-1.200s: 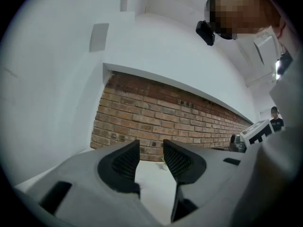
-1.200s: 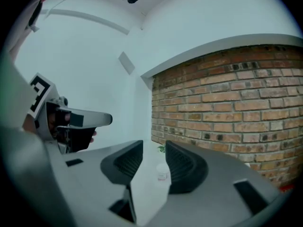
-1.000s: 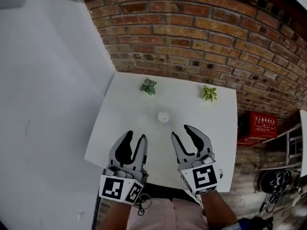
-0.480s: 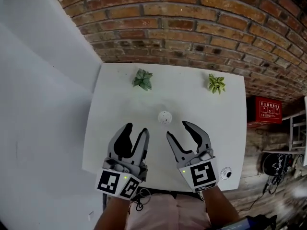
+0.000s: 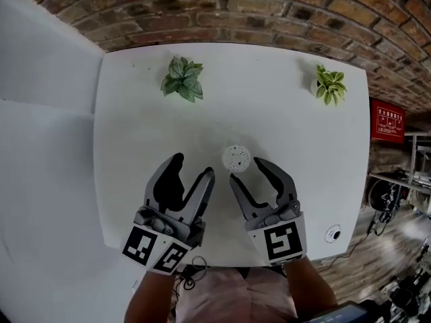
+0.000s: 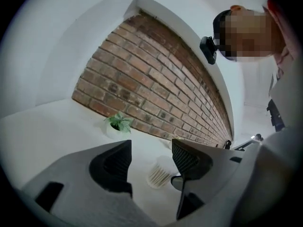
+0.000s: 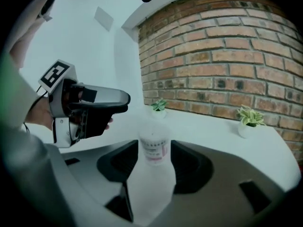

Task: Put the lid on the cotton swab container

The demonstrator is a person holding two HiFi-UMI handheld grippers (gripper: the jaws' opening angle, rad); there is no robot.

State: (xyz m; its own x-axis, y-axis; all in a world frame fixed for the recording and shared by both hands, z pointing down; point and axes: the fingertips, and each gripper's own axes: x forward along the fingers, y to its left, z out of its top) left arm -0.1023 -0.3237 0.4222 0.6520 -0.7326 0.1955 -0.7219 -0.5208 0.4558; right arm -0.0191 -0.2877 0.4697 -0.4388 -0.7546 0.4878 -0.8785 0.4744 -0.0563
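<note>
Currently your cotton swab container [image 5: 236, 157] stands upright just beyond your right gripper's [image 5: 246, 170] tips: a small round tub, pink-printed label, dotted white top. Your left gripper [image 5: 192, 165] and the right are both empty, jaws opening. Bare desk [image 5: 135, 147] surrounds them; its near edge runs beneath both.

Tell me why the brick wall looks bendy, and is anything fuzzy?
Left gripper view: the wide lens curves the wall and darkens the corners. Right gripper view: the container looks fuzzy. Head view: the floor at the right edge is smeared.
</note>
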